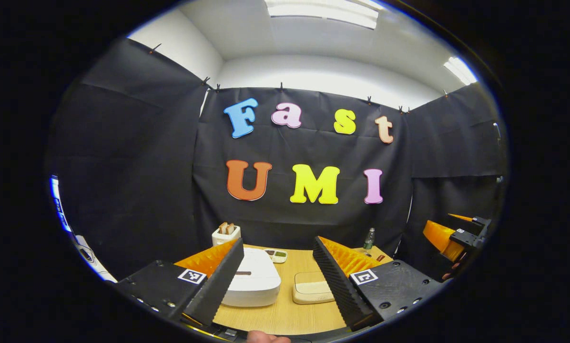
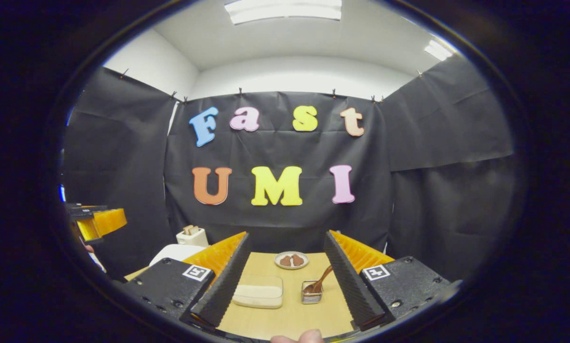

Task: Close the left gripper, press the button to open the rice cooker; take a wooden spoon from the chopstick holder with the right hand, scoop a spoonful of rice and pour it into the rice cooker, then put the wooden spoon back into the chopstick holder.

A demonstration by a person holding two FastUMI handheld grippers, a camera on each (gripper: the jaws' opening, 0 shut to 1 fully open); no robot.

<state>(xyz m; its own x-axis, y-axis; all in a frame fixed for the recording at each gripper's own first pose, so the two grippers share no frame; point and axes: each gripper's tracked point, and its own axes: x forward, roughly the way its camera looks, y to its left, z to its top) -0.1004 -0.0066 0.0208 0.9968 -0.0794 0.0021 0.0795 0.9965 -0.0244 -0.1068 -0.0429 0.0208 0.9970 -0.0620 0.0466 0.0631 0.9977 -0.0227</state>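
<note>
A white rice cooker (image 1: 254, 283) with its lid down sits on the wooden table (image 1: 290, 317), just ahead of my left gripper (image 1: 278, 274), which is open with nothing between its fingers. To the cooker's right lies a shallow box of rice (image 1: 311, 288). In the right gripper view the same rice box (image 2: 260, 290) sits front left, and a wooden spoon (image 2: 319, 281) leans in a small metal chopstick holder (image 2: 311, 293) beside it. My right gripper (image 2: 285, 271) is open and empty, held above the table's near edge. The rice cooker (image 2: 175, 252) shows at the left.
A white toaster with bread (image 1: 226, 233) stands behind the cooker. A small divided dish (image 1: 279, 256) and a green-capped bottle (image 1: 369, 238) sit at the back. A plate with brown food (image 2: 291, 260) lies at the table's far side. The other gripper (image 1: 452, 236) hangs at the right.
</note>
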